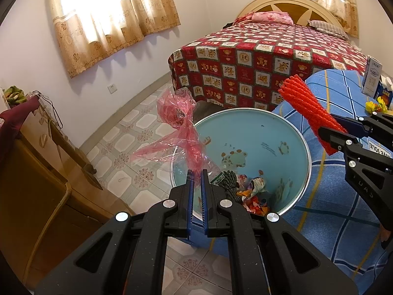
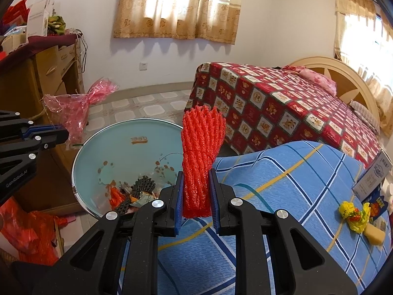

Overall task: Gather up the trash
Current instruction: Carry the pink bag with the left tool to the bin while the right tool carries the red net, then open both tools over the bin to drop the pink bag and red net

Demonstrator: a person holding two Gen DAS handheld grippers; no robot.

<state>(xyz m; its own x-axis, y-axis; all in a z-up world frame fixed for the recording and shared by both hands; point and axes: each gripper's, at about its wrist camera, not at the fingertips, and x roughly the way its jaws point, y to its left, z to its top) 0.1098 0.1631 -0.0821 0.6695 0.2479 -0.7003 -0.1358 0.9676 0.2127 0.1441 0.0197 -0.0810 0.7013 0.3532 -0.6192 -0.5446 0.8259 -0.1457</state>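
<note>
left tongs (image 1: 195, 179) clamped on pink cellophane (image 1: 180, 132), right tongs (image 2: 195, 191) on red foam net (image 2: 200, 157), above light-blue basin (image 2: 137, 147); yellow wrapper (image 2: 353, 213) far right on table (image 2: 282, 184).

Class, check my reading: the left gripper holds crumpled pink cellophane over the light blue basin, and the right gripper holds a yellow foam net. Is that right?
Not quite. The foam net in the right gripper is red-orange, not yellow, as the right wrist view shows. The rest stands: the left gripper holds pink cellophane over the light blue basin.

Bright window (image 1: 103, 7) glare, fisheye-warped edges
</note>
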